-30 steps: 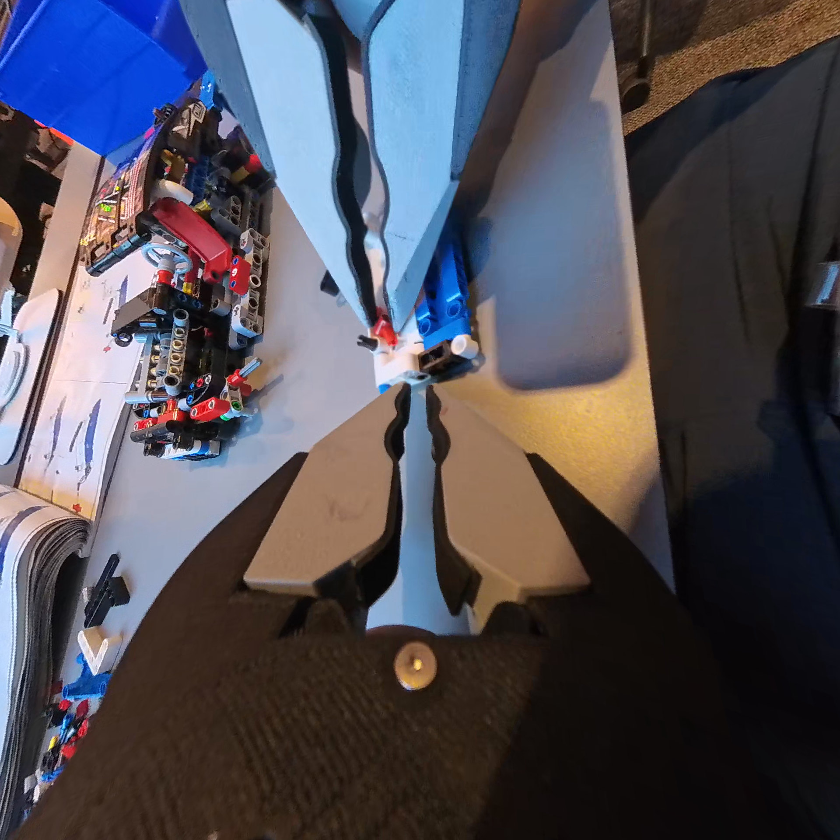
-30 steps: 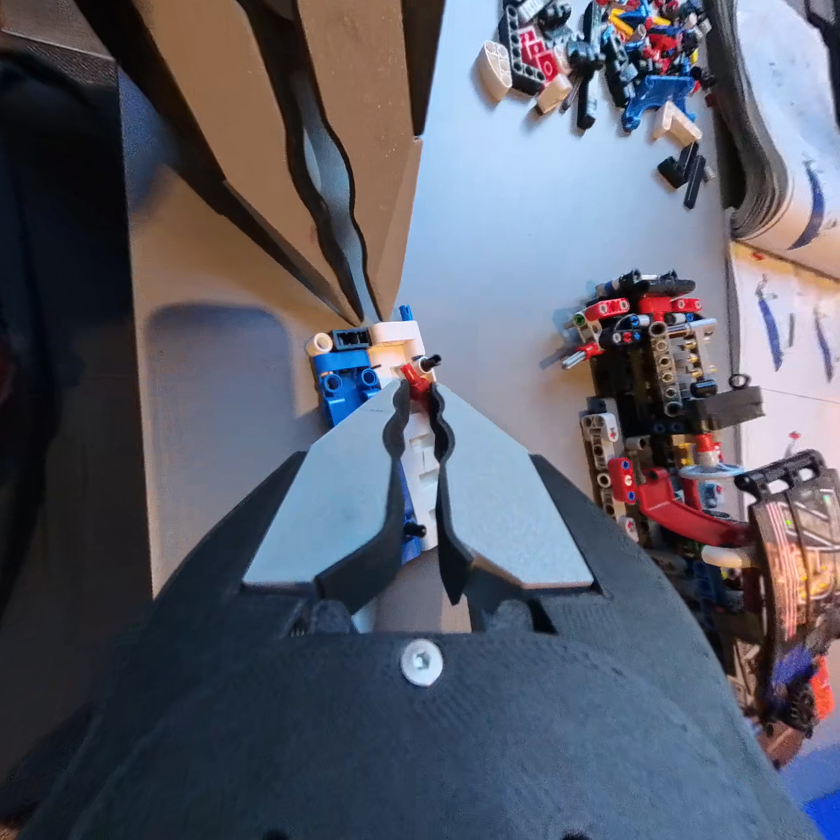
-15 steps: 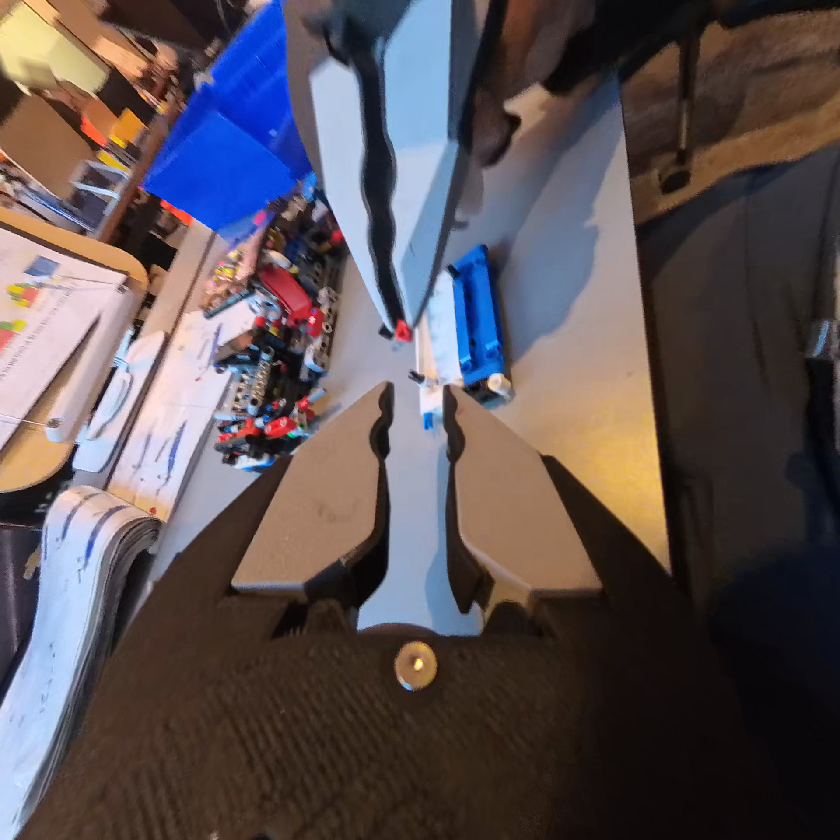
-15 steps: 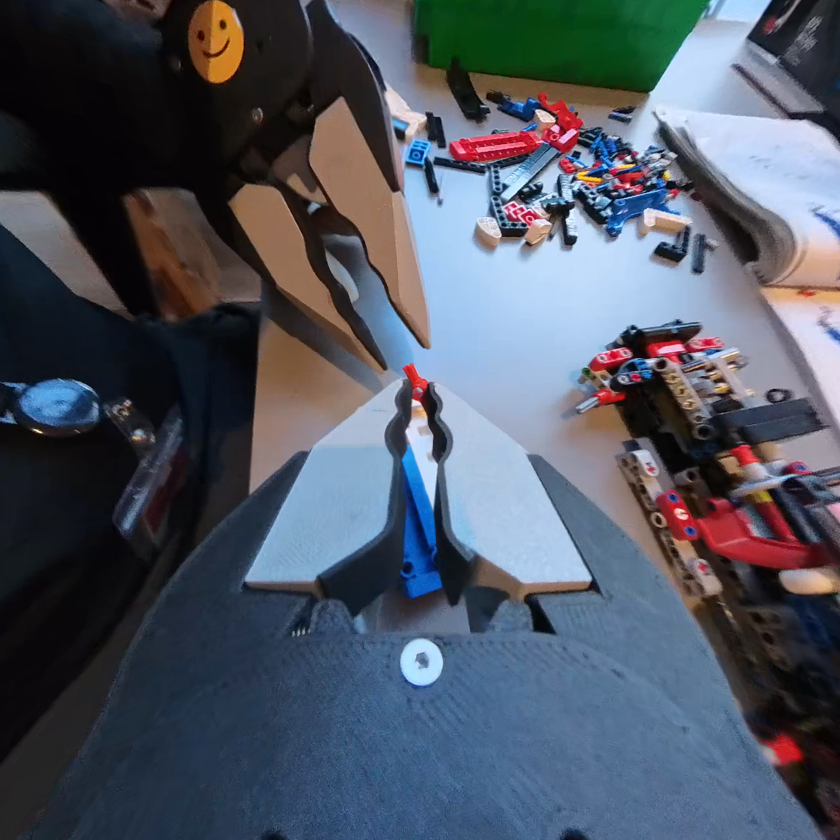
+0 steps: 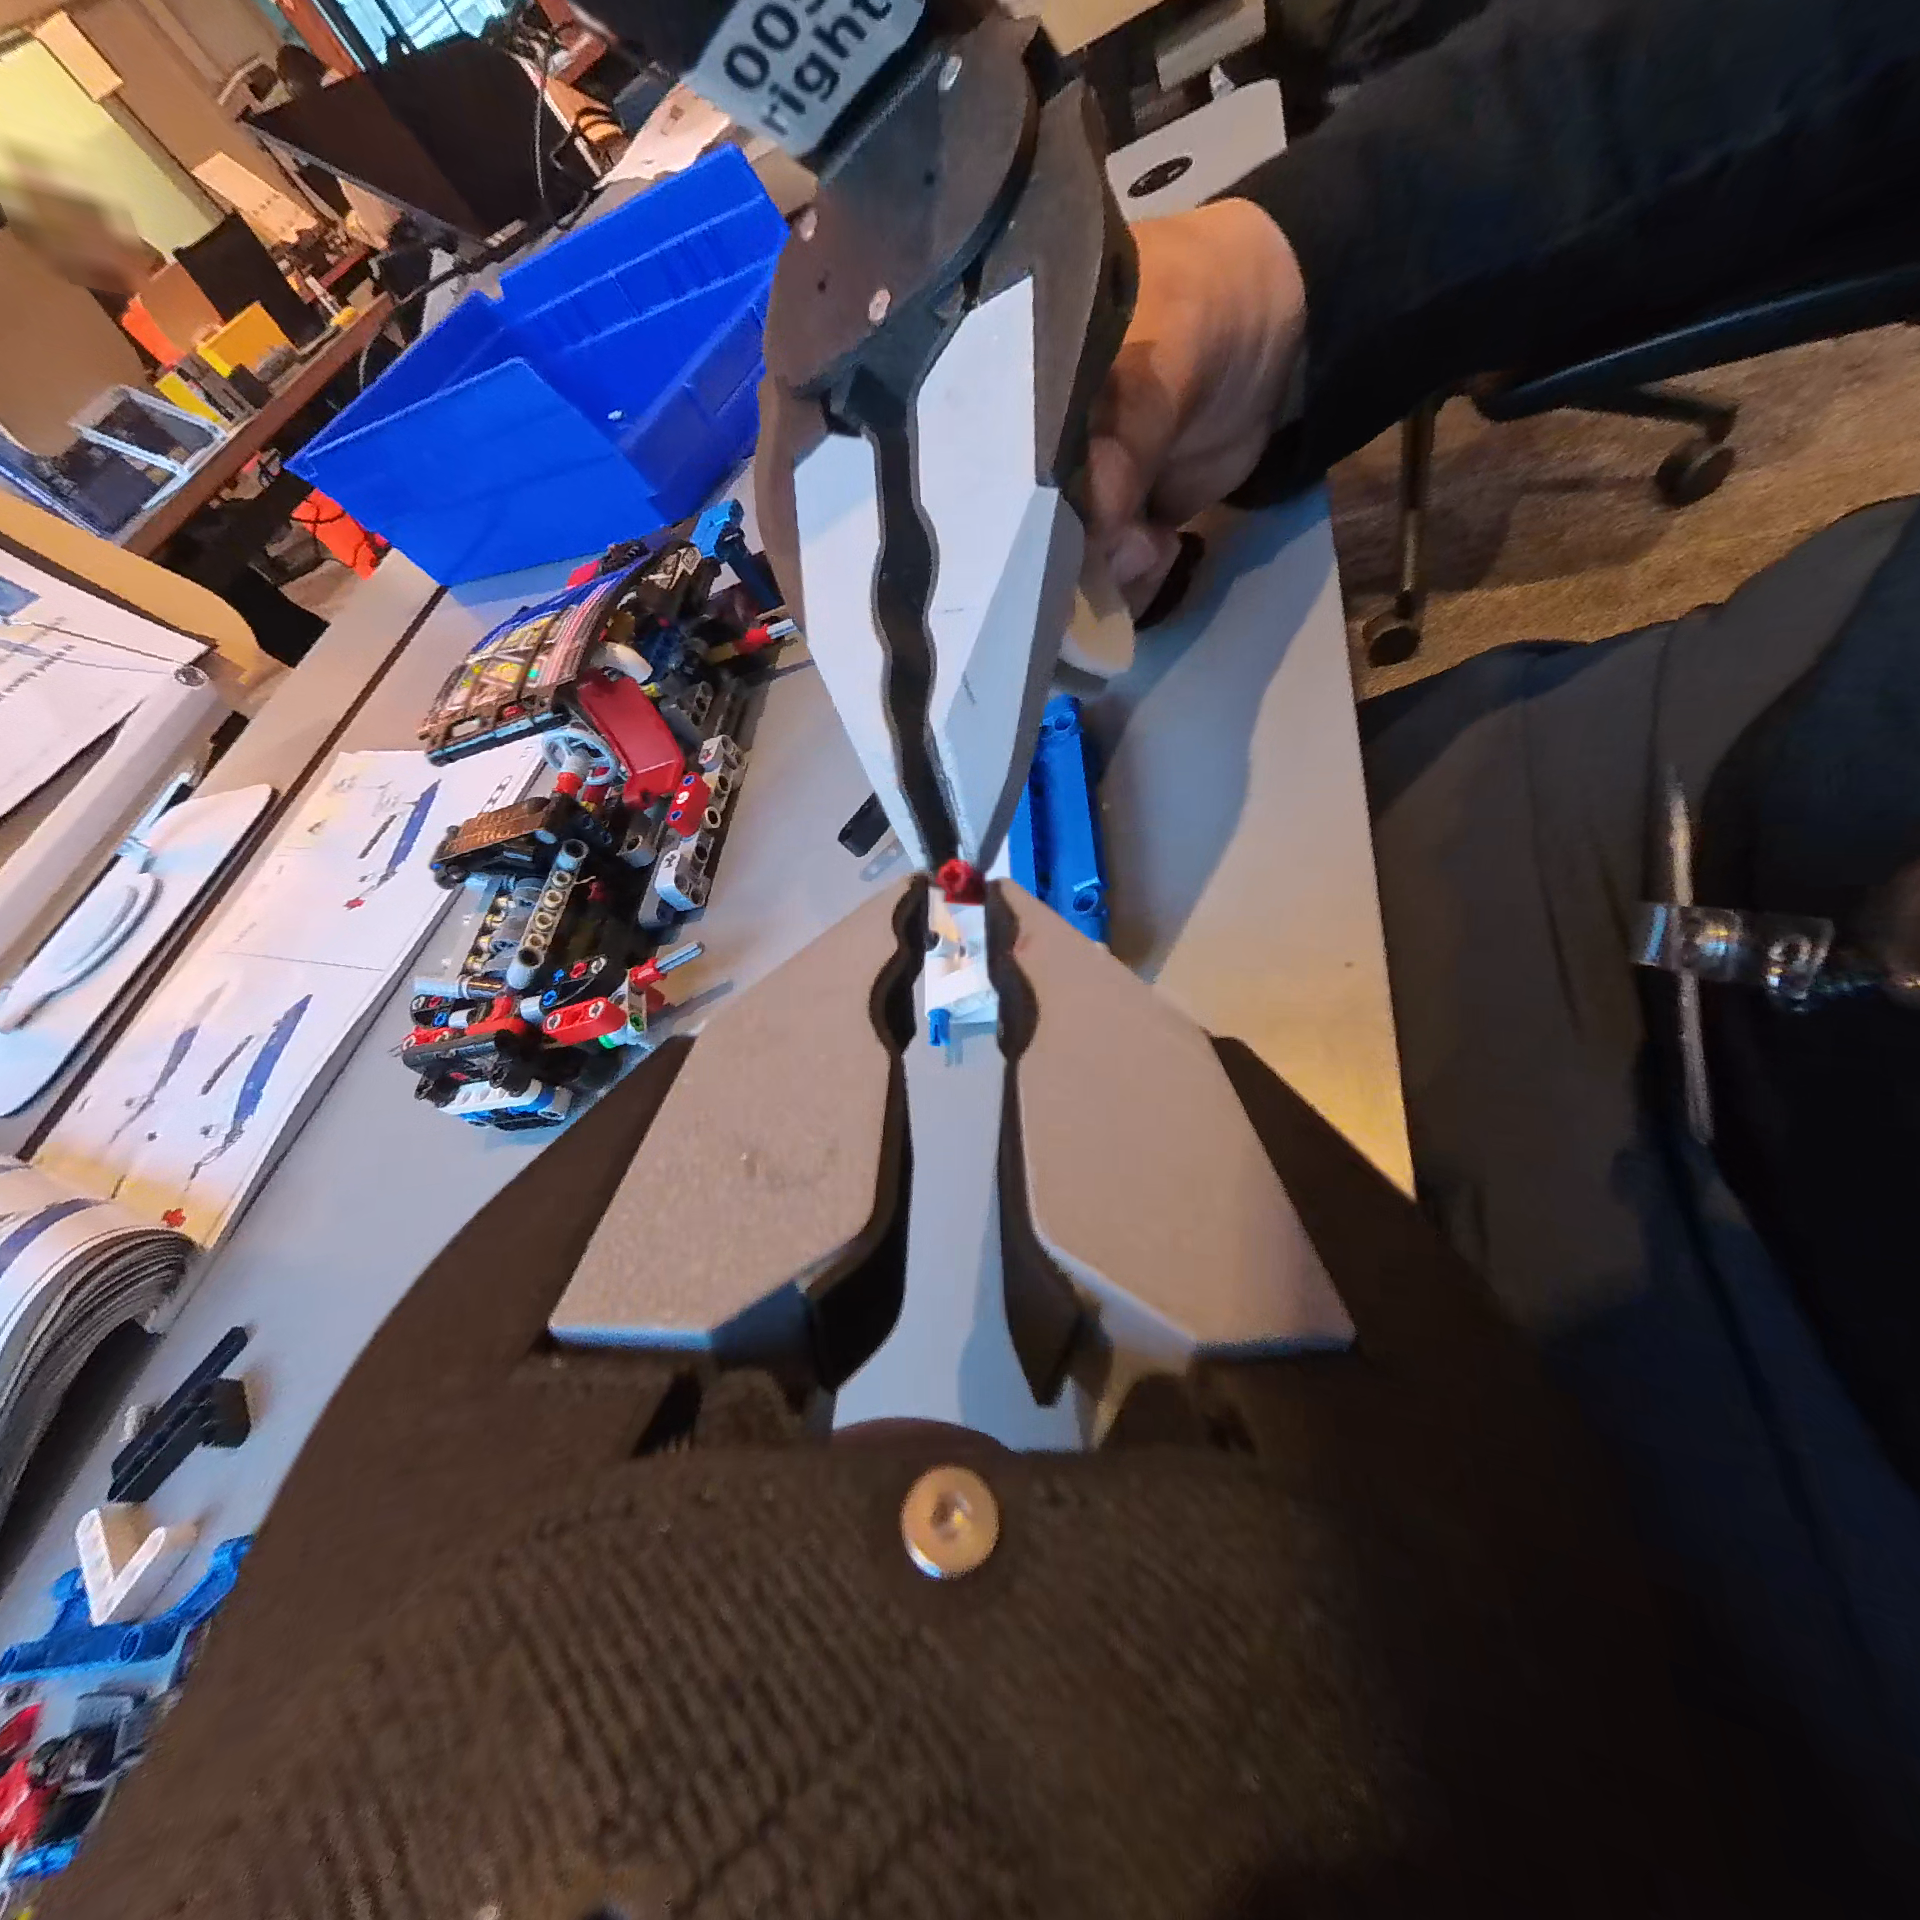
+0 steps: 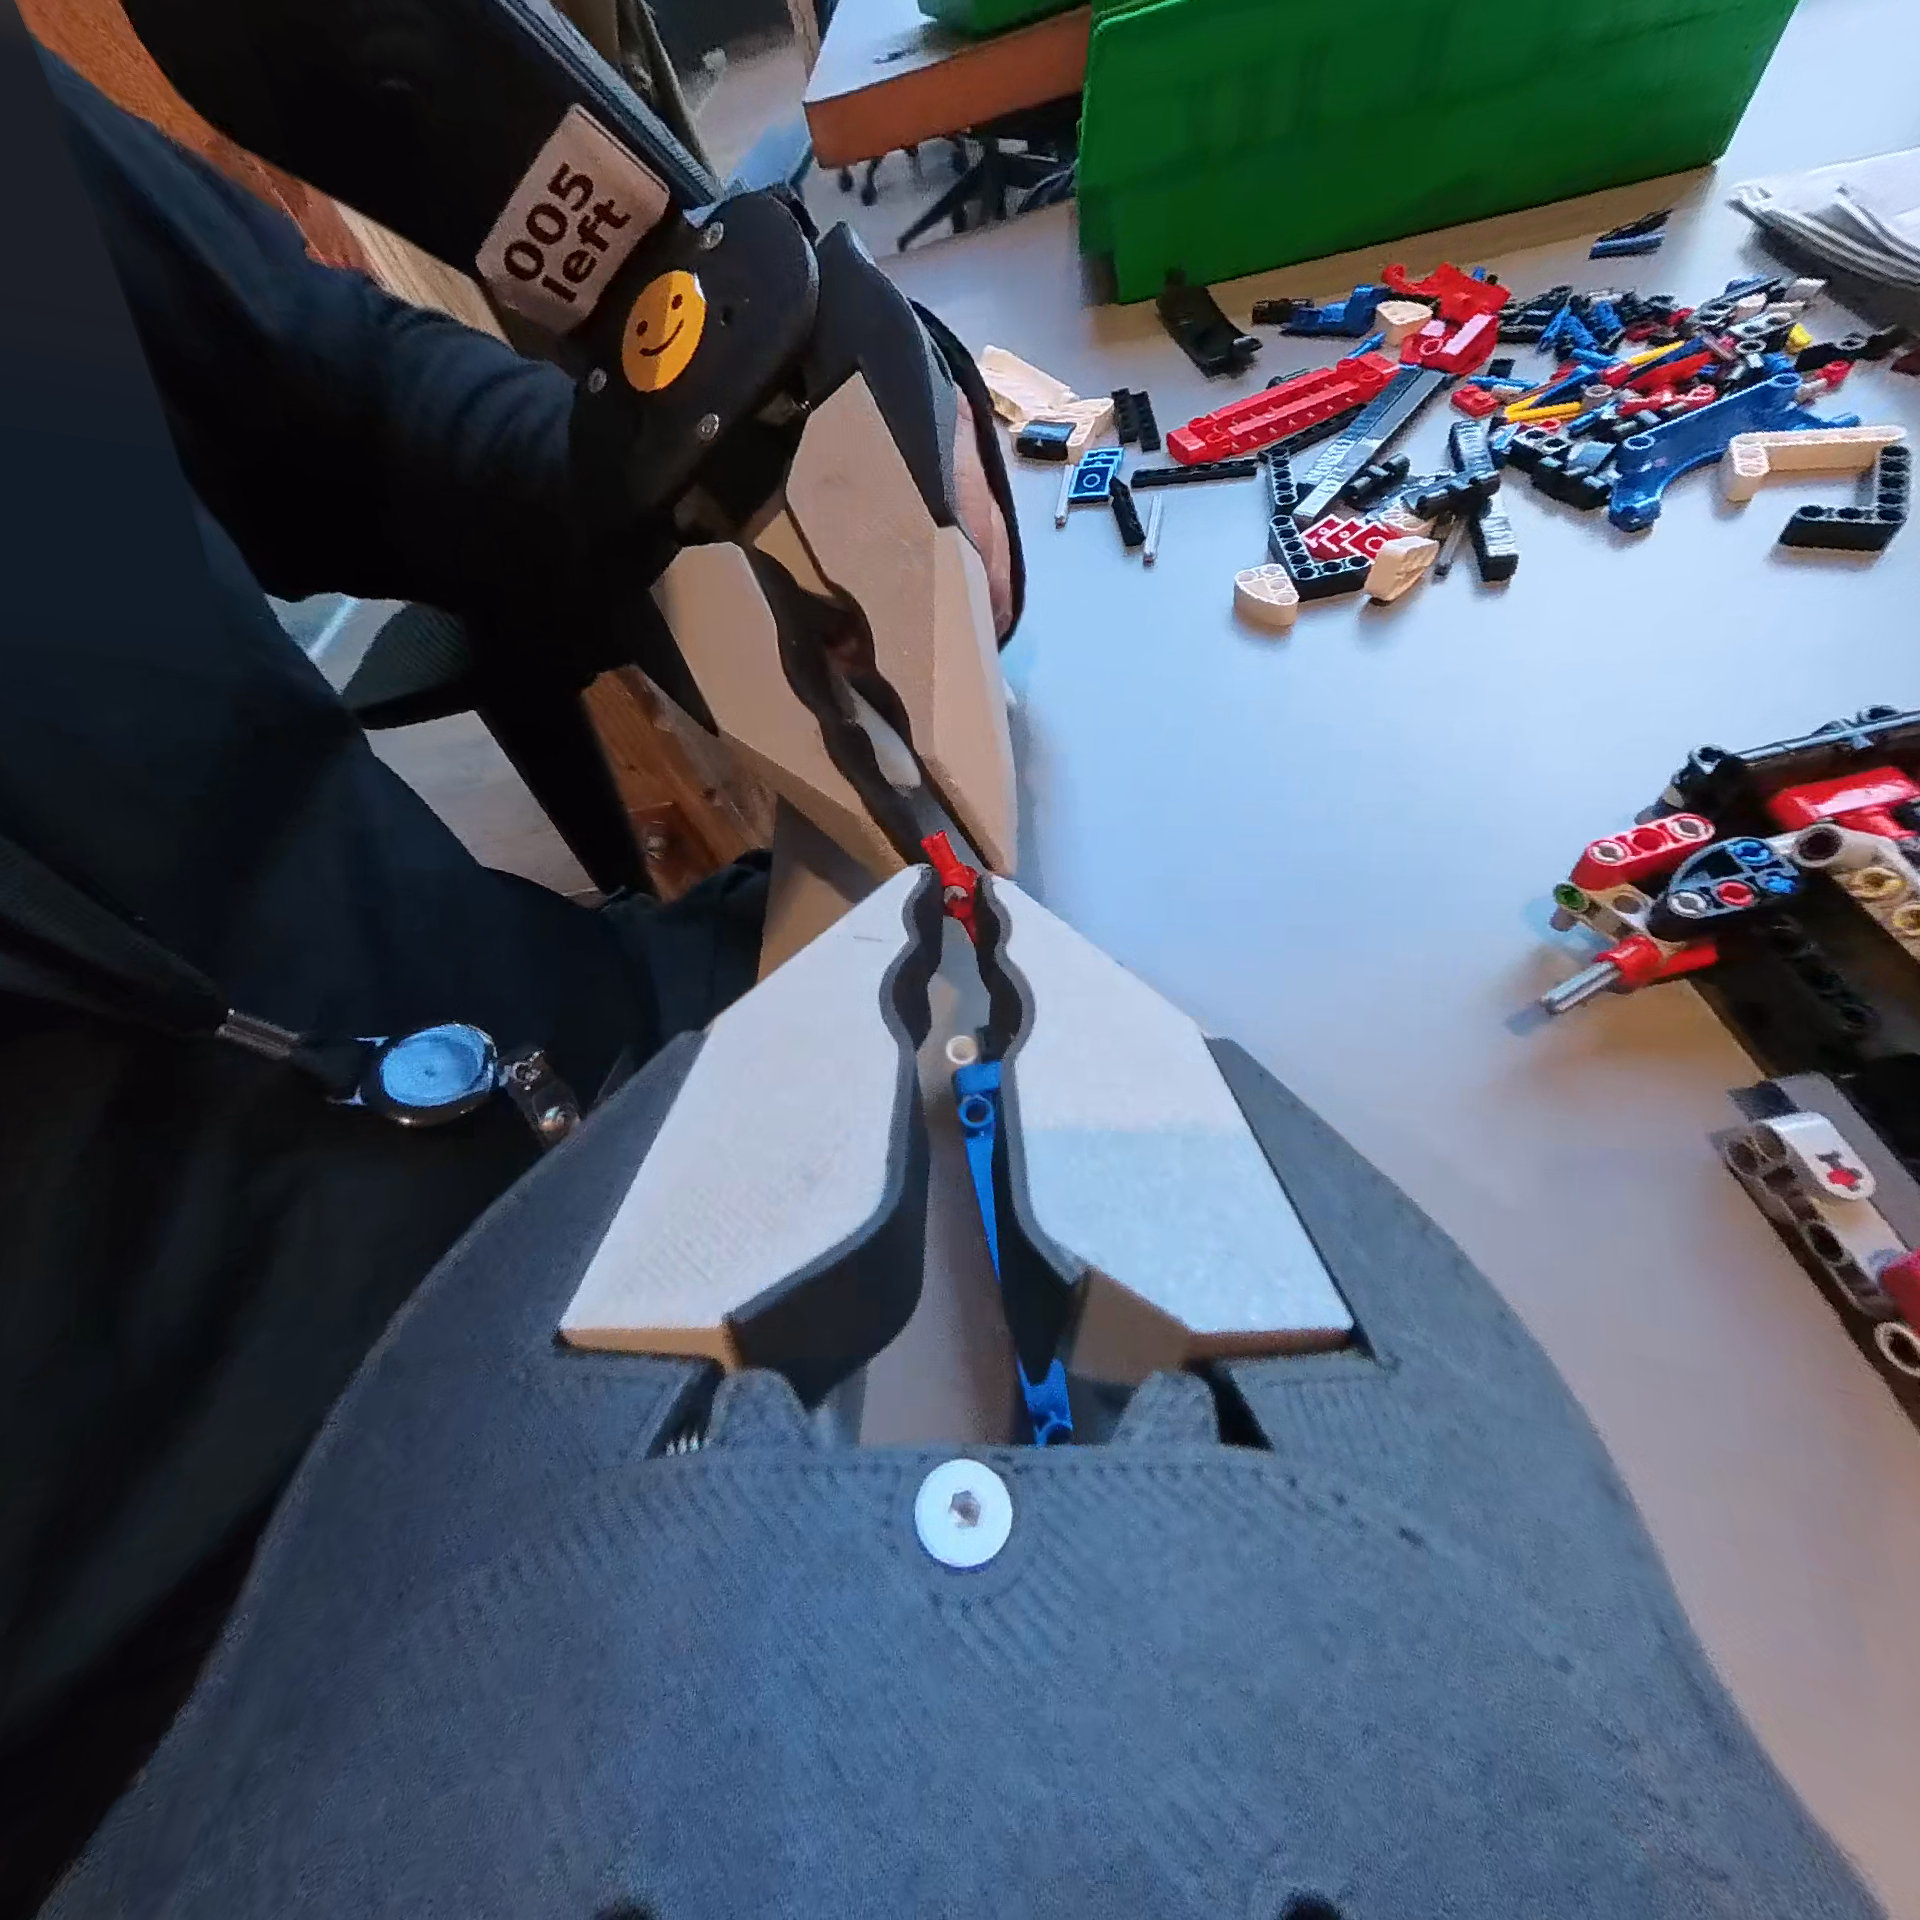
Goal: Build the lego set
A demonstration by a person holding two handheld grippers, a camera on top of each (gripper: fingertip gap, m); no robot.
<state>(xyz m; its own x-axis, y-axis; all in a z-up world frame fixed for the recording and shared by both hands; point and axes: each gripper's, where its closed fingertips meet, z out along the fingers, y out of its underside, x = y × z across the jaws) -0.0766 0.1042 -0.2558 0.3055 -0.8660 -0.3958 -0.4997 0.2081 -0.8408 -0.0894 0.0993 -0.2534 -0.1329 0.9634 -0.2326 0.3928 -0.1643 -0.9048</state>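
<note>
The right gripper point(image 6: 954, 896) pinches a small red pin connector point(image 6: 953, 885) at its very tips, lifted clear so it can be fitted. The left gripper point(image 5: 958, 914) is spread slightly, tips facing it; whether it touches the white-and-blue subassembly point(image 5: 961, 961) is unclear. That piece sits near the surface's point(image 5: 1236, 831) front edge, the part-built car chassis point(image 5: 582, 852) farther in.

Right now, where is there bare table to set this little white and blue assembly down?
Bare table lies between the loose brick pile and the half-built car. A narrower strip runs between the blue beam and the table's near edge. It is crowded around the car and the open instruction book.
</note>
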